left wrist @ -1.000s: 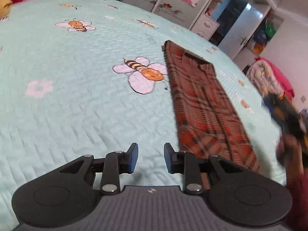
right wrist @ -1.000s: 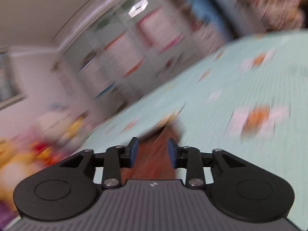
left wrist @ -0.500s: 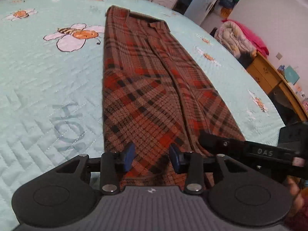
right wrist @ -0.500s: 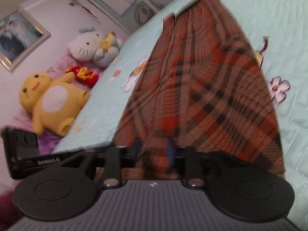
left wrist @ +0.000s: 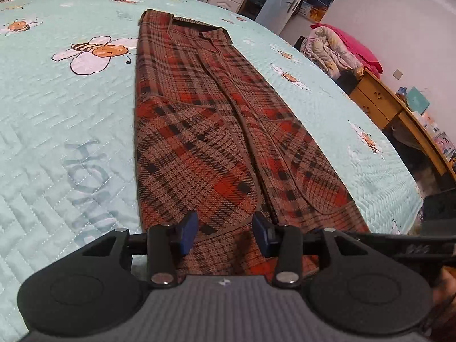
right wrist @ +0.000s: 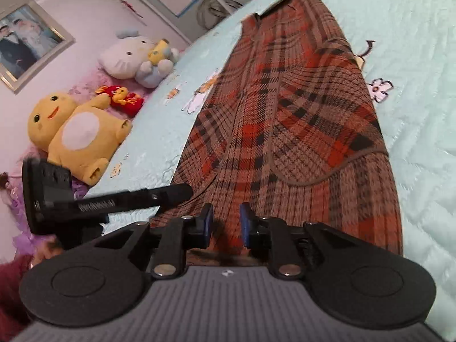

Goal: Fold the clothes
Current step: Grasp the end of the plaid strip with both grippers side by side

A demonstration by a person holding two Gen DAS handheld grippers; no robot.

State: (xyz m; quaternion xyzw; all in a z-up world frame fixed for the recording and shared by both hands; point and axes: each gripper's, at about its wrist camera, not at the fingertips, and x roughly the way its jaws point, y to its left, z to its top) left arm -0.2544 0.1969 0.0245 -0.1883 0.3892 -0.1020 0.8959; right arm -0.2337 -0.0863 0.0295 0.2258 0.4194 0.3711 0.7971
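Both grippers are now sitting over the near hem of the plaid garment, whereas a second ago the left one was over bare quilt and the right one was swinging through blur.

Left wrist view: left gripper [left wrist: 225,232] is hovering at the near end of the plaid garment [left wrist: 211,131], jaws parted, having just been opening; cloth is showing in the gap, but the pads aren't pressing on it, so released. Garment is lying flat and lengthwise on the mint bee-print quilt [left wrist: 57,114], already folded into a long narrow strip, collar end far away. Right gripper's body is poking in at the right edge. Wooden desk [left wrist: 399,111] is standing beyond the bed.

Right wrist view: right gripper [right wrist: 226,223] is over the same hem, jaws narrow but apart, having just been reopening a little; fabric is between the fingers, not clamped. Left gripper [right wrist: 182,192] is lying just beside it. Yellow plush [right wrist: 77,134] and white plush [right wrist: 134,57] are sitting by the wall.
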